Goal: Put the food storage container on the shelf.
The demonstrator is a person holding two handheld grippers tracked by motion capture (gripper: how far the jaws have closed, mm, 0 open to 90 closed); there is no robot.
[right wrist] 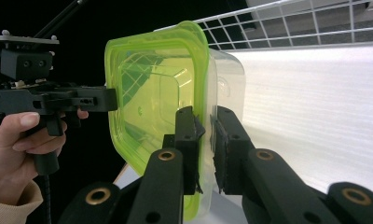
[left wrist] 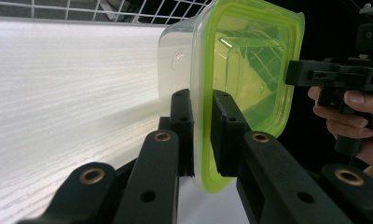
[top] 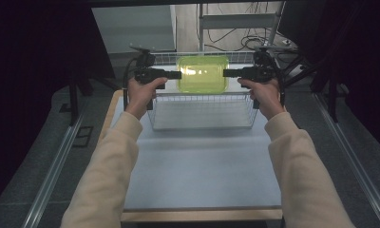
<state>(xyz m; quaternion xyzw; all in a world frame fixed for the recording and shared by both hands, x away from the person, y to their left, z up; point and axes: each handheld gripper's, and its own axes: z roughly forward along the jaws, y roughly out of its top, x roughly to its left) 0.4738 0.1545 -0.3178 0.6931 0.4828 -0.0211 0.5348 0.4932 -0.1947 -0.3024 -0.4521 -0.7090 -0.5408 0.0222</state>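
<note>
The box hangs level above the basket, left gripper and right gripper each clamped on opposite lid rims, equally near.

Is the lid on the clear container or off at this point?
On. The green lid sits over the clear container, its rim wrapping the top edge; both hand-held grippers, left and right, clamp that rim.

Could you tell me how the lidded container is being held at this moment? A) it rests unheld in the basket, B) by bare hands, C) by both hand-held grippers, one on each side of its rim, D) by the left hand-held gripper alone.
C: the left hand-held gripper and the right hand-held gripper each clamp an opposite edge of the green-lidded container, above the wire basket.
</note>
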